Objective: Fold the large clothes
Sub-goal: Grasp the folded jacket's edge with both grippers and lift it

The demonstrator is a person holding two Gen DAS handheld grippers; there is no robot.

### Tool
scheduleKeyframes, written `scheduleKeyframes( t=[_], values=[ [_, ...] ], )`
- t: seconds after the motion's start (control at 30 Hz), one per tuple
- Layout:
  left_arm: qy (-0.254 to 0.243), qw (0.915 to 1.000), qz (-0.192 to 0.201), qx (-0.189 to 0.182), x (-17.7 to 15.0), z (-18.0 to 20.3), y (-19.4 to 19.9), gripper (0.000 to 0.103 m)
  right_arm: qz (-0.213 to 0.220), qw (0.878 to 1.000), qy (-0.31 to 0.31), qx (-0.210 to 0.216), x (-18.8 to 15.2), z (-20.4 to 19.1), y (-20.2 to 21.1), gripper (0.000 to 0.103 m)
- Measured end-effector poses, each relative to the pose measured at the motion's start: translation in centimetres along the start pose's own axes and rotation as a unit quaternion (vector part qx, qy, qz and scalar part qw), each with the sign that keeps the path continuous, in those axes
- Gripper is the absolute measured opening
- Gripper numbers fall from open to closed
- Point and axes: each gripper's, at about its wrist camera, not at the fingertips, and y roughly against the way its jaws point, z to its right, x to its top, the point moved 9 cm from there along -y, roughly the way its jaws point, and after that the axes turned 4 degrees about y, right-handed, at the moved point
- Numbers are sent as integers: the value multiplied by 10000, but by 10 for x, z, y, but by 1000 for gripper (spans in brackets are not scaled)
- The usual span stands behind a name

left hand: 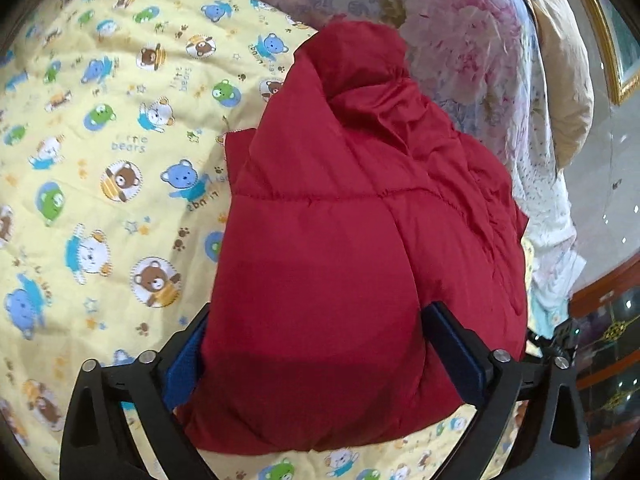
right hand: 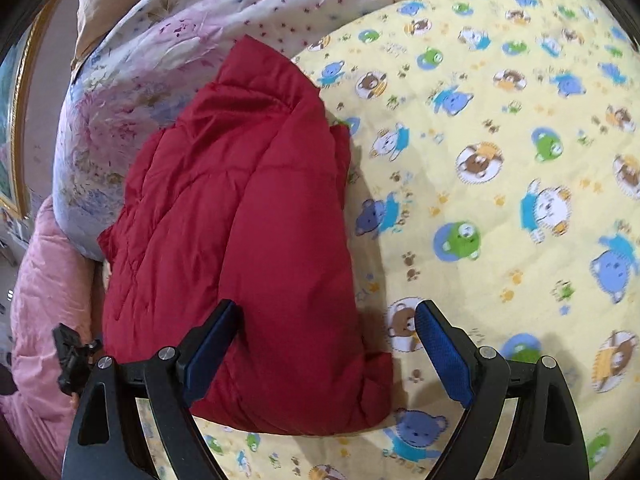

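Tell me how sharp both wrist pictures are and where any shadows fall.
Left wrist view: red jacket sharp, edges bent by the fisheye, a darker shadow band across its near end. Right wrist view: bear-print sheet slightly blurred toward the right; the jacket casts a shadow on the sheet along its right edge.

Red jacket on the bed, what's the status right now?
Left gripper wide open, straddling the red padded jacket. Right gripper open over its near edge. Jacket folded into a bundle on the bear-print sheet. Nothing in the way.
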Motion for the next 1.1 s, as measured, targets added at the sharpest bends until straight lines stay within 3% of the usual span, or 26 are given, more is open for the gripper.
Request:
scheduleKeyframes(
  t=[0.27, 0.3, 0.4, 0.47, 0.53, 0.63, 0.8, 1.1],
  values=[
    [354, 9987, -28, -354, 12, -1, -30, 102, -153, 9991, -241, 326, -1, -12, -16, 90],
    [326, 9988, -13, -357, 14, -1, -33, 102, -172, 9987, -257, 412, -1, -15, -18, 85],
    [168, 9991, 18, -376, 10, 5, -35, 86, -192, 9987, -166, 441, -3, -21, -18, 70],
    [93, 9990, 28, -431, 9, 8, -31, 68, -195, 9986, -97, 479, -2, -28, -15, 58],
    [34, 9987, 59, -505, 10, 12, -23, 58, -198, 9983, -63, 536, -1, -33, -9, 41],
    [-111, 9982, 142, -577, 9, 24, -6, 47, -113, 9977, 7, 661, 1, -46, 9, 33],
    [-236, 9969, 264, -705, -9, 34, 29, 43, 22, 9956, 67, 931, -17, -62, 47, 30],
    [-303, 9960, 249, -804, -83, 33, 86, 41, 16, 9945, 67, 1044, -86, -60, 94, 28]
  ],
)
